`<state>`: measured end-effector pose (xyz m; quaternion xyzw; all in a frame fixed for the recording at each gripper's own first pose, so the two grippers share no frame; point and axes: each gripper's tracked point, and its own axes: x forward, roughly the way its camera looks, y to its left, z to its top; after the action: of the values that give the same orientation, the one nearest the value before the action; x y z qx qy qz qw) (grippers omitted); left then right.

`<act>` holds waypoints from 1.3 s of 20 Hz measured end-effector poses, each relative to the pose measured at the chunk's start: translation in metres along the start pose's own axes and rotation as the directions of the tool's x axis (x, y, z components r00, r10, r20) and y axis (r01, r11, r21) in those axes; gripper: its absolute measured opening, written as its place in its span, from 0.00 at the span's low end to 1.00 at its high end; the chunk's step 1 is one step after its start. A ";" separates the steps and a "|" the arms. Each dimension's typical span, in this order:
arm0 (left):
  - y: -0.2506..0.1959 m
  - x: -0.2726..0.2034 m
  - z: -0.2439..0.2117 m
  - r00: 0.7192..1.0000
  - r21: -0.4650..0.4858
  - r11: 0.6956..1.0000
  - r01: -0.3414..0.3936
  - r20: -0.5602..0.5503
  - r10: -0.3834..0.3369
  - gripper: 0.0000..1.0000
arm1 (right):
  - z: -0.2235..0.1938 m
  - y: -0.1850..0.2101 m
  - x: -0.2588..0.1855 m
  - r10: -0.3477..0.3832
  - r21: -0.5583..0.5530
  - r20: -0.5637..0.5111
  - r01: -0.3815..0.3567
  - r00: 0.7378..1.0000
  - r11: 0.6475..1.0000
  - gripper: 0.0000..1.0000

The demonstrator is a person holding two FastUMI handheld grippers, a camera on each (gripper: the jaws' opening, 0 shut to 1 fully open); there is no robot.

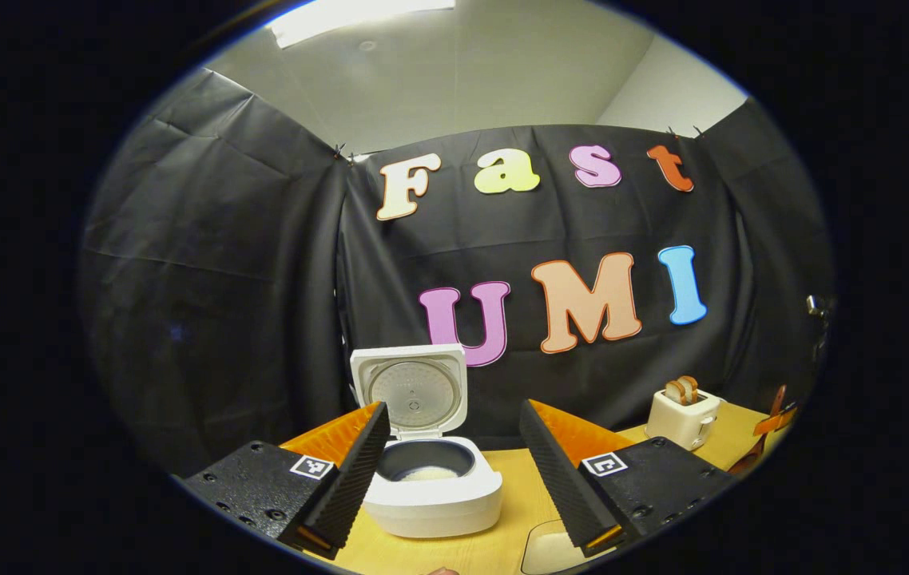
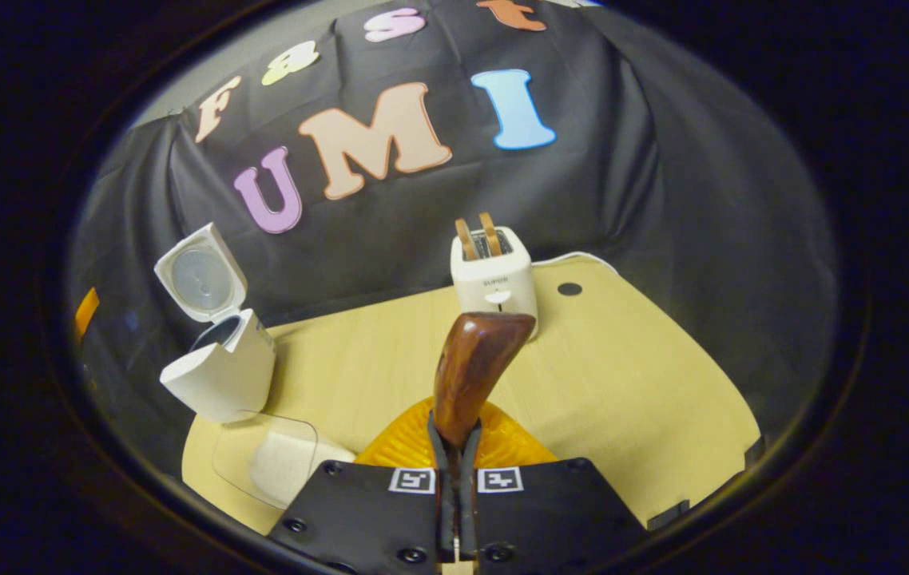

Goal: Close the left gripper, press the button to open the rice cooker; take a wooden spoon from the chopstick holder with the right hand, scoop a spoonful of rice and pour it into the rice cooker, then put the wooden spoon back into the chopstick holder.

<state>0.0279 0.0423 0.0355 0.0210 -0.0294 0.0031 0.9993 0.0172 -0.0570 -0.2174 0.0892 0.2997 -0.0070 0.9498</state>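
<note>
The white rice cooker stands on the table with its lid swung up, and white rice lies in the dark inner pot. My left gripper is open, its fingers on either side of the cooker and apart from it. My right gripper is shut on the brown wooden spoon, which rises from between the fingers with its broad end toward the toaster. The rice cooker sits to the left in the right gripper view, lid up. A clear container of rice lies just in front of it.
A white toaster with two bread slices stands at the back of the wooden table; the toaster is at the right in the left gripper view. The clear container's corner lies below my left gripper. Black cloth walls surround the table.
</note>
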 end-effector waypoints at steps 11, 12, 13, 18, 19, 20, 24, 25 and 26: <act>0.054 -0.007 -0.007 0.999 -0.009 0.999 -0.036 -0.006 0.036 0.96 | 0.016 0.105 -0.012 0.118 -0.042 0.071 -0.115 0.990 0.992 0.07; 0.060 -0.008 -0.010 0.999 -0.011 0.999 -0.042 -0.009 0.042 0.96 | 0.012 0.118 -0.013 0.134 -0.052 0.069 -0.131 0.989 0.990 0.07; 0.066 -0.010 -0.011 0.999 -0.013 0.999 -0.049 -0.011 0.049 0.96 | 0.007 0.130 -0.013 0.152 -0.062 0.065 -0.148 0.986 0.987 0.05; 0.090 -0.009 -0.018 0.998 -0.014 0.998 -0.059 -0.015 0.058 0.96 | -0.021 0.181 -0.007 0.204 -0.107 0.040 -0.199 0.978 0.974 0.05; 0.093 -0.010 -0.019 0.998 -0.016 0.998 -0.059 -0.017 0.058 0.99 | -0.026 0.189 -0.004 0.204 -0.120 0.037 -0.198 0.978 0.973 0.04; 0.097 -0.010 -0.021 0.998 -0.017 0.998 -0.058 -0.018 0.058 0.96 | -0.033 0.195 -0.001 0.201 -0.139 0.032 -0.195 0.979 0.971 0.04; 0.112 -0.010 -0.031 0.998 -0.001 0.999 -0.055 -0.032 0.054 0.99 | -0.058 0.209 0.018 0.151 -0.255 0.039 -0.136 0.988 0.957 0.06; 0.116 -0.009 -0.033 0.998 0.002 0.999 -0.052 -0.038 0.052 0.99 | -0.066 0.211 0.024 0.131 -0.280 0.040 -0.114 0.991 0.953 0.07; 0.120 -0.009 -0.038 0.998 0.003 0.999 -0.051 -0.048 0.051 0.96 | -0.072 0.212 0.030 0.109 -0.299 0.040 -0.092 0.993 0.950 0.07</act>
<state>0.0200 0.1634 0.0023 0.0213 -0.0062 0.0293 0.9993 0.0147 0.1655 -0.2575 -0.0393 0.2655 0.0840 0.9596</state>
